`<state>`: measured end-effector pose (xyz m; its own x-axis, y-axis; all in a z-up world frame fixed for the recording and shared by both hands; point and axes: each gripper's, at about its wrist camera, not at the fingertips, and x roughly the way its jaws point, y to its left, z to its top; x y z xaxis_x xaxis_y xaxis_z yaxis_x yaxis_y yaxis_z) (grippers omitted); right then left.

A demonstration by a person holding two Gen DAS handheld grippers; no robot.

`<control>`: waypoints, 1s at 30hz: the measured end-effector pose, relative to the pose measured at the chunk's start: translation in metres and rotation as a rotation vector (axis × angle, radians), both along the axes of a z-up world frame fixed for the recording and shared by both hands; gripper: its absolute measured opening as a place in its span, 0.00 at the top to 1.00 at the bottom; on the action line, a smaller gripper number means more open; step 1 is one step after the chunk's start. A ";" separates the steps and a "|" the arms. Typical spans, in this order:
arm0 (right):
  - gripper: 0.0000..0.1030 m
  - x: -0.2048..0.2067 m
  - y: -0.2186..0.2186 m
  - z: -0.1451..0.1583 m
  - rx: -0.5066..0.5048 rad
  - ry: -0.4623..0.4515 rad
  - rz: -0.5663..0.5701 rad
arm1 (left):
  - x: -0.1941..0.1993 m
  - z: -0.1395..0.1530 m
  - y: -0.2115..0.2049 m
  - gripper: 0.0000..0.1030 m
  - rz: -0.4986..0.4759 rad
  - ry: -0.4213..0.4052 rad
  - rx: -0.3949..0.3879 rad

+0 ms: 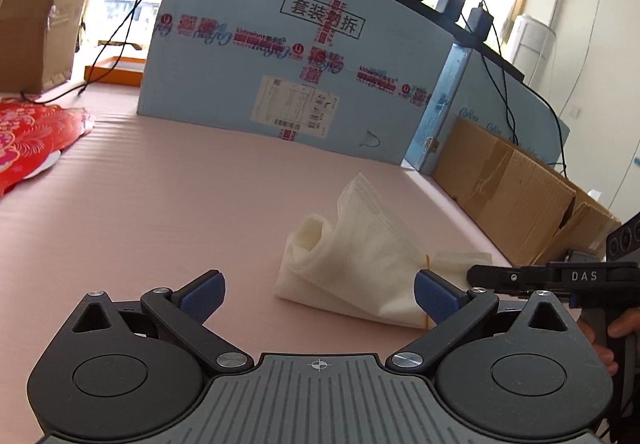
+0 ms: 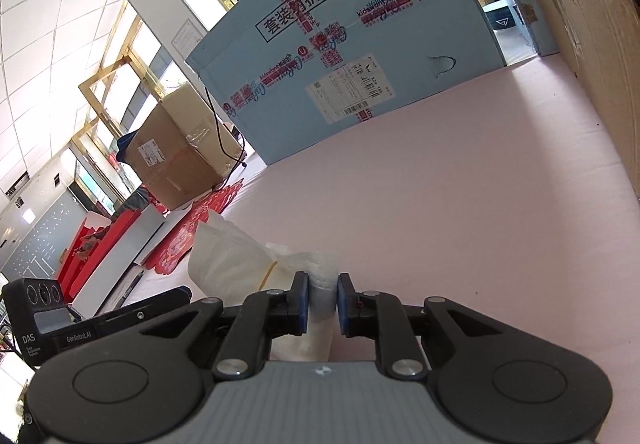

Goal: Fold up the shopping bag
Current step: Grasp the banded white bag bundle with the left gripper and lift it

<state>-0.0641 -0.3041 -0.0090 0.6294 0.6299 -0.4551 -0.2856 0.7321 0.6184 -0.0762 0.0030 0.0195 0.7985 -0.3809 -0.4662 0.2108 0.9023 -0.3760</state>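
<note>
A pink table (image 1: 160, 184) fills the lower half of both views, backed by a big light-blue carton (image 1: 280, 56) across the upper middle. The white shopping bag (image 1: 360, 248) lies crumpled on the pink surface, right of centre in the left wrist view, just ahead of the left gripper (image 1: 318, 290), whose blue pads stand wide apart with nothing between them. In the right wrist view the right gripper (image 2: 323, 294), low in the centre, has its pads nearly together with a bunched end of the bag between them. Brown cardboard boxes (image 1: 520, 196) stand along the right edge, red patterned cloth (image 1: 28, 140) at far left.
</note>
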 end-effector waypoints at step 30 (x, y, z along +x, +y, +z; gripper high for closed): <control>0.84 -0.054 -0.071 0.068 0.006 -0.327 -0.211 | 0.008 0.068 -0.093 0.35 -0.164 -0.249 -0.135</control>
<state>-0.1177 -0.3755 0.0589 0.8564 0.4735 -0.2060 -0.3120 0.7924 0.5242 -0.0681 -0.0899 0.0877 0.8044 -0.5590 -0.2011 0.4496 0.7942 -0.4089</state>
